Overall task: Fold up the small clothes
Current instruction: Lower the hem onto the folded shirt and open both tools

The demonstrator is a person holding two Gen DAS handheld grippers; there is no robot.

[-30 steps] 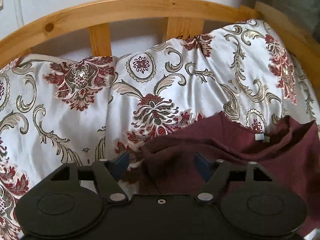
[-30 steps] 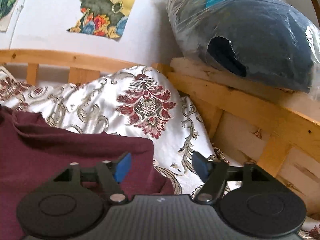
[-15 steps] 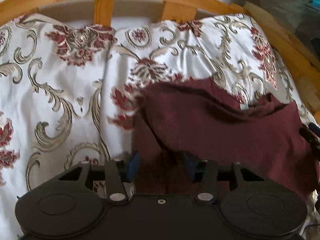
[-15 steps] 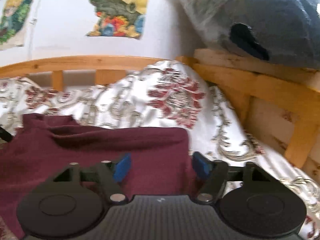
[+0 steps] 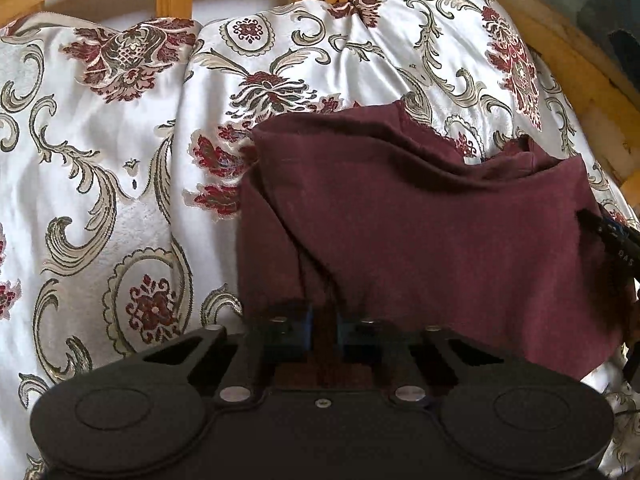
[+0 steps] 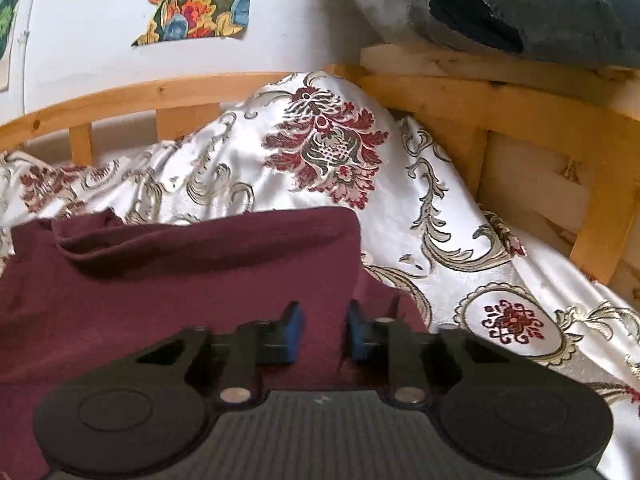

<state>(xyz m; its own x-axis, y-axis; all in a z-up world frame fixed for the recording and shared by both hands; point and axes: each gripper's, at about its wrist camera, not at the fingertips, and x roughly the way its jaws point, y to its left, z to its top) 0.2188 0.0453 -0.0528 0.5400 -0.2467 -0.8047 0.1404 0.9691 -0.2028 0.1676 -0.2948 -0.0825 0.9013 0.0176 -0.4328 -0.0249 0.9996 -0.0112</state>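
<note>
**Both corners pinched, thin margins on each grip**

We start at the left, where the patterned bedspread [image 5: 120,184] lies bare and wide: plenty of room there to swing or lay cloth. The left gripper [image 5: 323,330] has its blue pads nearly together on a narrow tuck of the maroon garment [image 5: 420,224] at its near left corner. We judge that hold shallow; a sharp pull could slip the fabric out, or catch the slippery bedspread underneath and drag it along.

The garment sits bunched across the middle of the bed, its far edge rolled into a ridge. If we lift unevenly, that ridge may fold under and spoil the crease.

Further right, the right gripper [image 6: 324,332] is over the garment's near right corner, jaws narrowed to a small gap with cloth between them; we cannot tell whether the pads truly bite.

On the far right, room runs short. The wooden bed frame [image 6: 500,120] rises close beside the garment's edge, with a plastic-wrapped bundle [image 6: 540,4] resting on top. A wide outward sweep risks knocking either, so we would carry the fold leftward or toward the headboard [image 5: 168,4].
</note>
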